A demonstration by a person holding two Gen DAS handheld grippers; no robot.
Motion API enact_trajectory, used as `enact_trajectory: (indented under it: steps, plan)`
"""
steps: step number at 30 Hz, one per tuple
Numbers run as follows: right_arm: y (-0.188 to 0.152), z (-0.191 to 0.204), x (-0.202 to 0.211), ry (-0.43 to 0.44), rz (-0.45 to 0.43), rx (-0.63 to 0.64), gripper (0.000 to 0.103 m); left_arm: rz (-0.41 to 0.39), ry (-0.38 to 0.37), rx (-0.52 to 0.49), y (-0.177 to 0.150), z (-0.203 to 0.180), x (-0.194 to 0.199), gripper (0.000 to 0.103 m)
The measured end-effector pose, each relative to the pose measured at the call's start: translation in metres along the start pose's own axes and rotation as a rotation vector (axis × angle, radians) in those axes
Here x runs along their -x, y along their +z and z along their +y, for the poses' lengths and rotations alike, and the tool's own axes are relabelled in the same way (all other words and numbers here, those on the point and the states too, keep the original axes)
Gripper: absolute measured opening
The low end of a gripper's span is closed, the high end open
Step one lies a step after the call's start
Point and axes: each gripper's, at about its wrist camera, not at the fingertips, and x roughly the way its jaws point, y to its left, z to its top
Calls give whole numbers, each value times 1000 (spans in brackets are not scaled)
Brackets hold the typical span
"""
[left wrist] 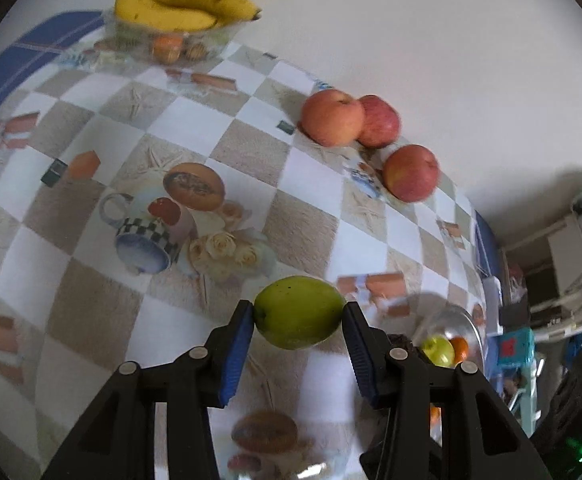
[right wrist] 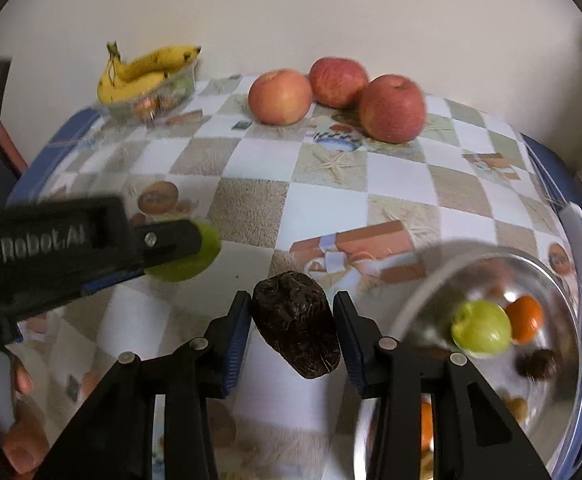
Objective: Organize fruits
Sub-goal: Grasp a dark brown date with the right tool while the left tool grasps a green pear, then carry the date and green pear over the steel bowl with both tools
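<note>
My left gripper (left wrist: 298, 316) is shut on a green fruit (left wrist: 299, 312) and holds it above the table; it also shows in the right wrist view (right wrist: 189, 252). My right gripper (right wrist: 291, 318) is shut on a dark wrinkled fruit (right wrist: 297, 328). A clear glass bowl (right wrist: 563, 292) at the right holds a green apple (right wrist: 481, 326), an orange (right wrist: 525, 318) and other small fruits. Three red apples (right wrist: 281, 96) (right wrist: 339, 80) (right wrist: 393, 108) stand at the back of the table. Bananas (right wrist: 143, 72) lie on a clear container.
The table carries a checked patterned cloth (right wrist: 251, 208) with a blue border. The clear container (left wrist: 171, 40) under the bananas holds small fruits at the far left. A white wall stands behind. Furniture shows beyond the table's right edge (left wrist: 551, 280).
</note>
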Motion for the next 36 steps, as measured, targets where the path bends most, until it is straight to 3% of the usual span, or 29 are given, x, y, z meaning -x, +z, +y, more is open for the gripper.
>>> enact_trajectory:
  steps: [3, 7, 11, 21, 24, 29, 36]
  plan:
    - [-7, -6, 20, 1, -32, -24, 44, -25, -23, -24, -12, -10, 18, 49]
    - [-21, -21, 44, 3, -55, -76, 44, -79, 1, -89, -32, -24, 39, 49]
    - [-35, -38, 59, -26, -55, -118, 44, -85, -13, -126, -49, -36, 44, 49]
    - [-70, -106, 72, -152, 8, -288, 44, -30, -52, -348, -91, -103, 14, 49]
    - [-78, -119, 66, -155, 42, -328, 44, 8, -88, -344, -98, -109, 3, 49]
    - [-84, -121, 55, -136, 90, -341, 44, 12, -58, -407, -108, -122, -10, 49]
    - [-92, -120, 39, -122, 150, -348, 44, 77, -37, -403, -113, -121, -27, 49]
